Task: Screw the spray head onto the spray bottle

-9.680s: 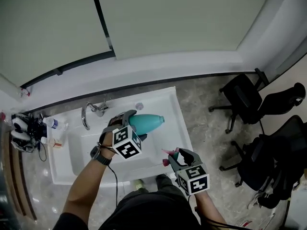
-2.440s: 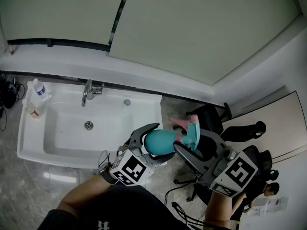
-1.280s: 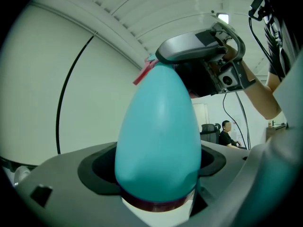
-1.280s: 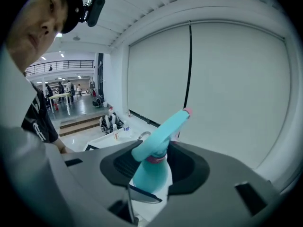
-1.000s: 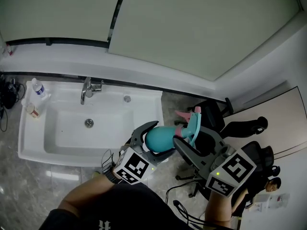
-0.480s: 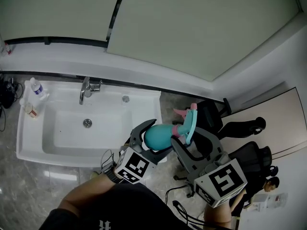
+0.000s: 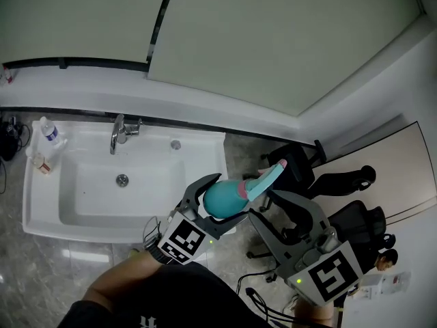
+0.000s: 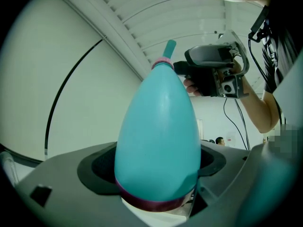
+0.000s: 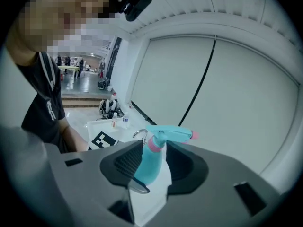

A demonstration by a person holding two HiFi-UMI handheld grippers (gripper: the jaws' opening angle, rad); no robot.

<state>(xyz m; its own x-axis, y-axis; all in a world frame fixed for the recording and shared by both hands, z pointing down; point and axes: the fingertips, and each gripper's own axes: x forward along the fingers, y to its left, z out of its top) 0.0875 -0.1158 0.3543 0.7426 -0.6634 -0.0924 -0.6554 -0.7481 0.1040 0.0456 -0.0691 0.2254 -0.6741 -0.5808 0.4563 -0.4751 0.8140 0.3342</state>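
The left tool (image 7: 222,198) clamps the bottle (image 8: 158,126), long axis running left to right, while the right tool (image 7: 263,205), just right of it, grips the head (image 7: 265,178) seated on its neck.

The left gripper (image 8: 156,167) clamps its grey jaws, black-padded, on the wide base of a teal egg-shaped plastic spray bottle (image 8: 158,126) tapering toward twelve o'clock. A magenta band (image 8: 151,203) rings the base at six o'clock. Topping it are a pink collar (image 8: 162,62) and the teal spray head (image 8: 169,46). At one o'clock a hand (image 8: 189,85) holds the grey-and-black right gripper (image 8: 182,69), tips against the collar. A black line (image 8: 65,85) curves over the pale wall (image 8: 42,65) at nine o'clock.
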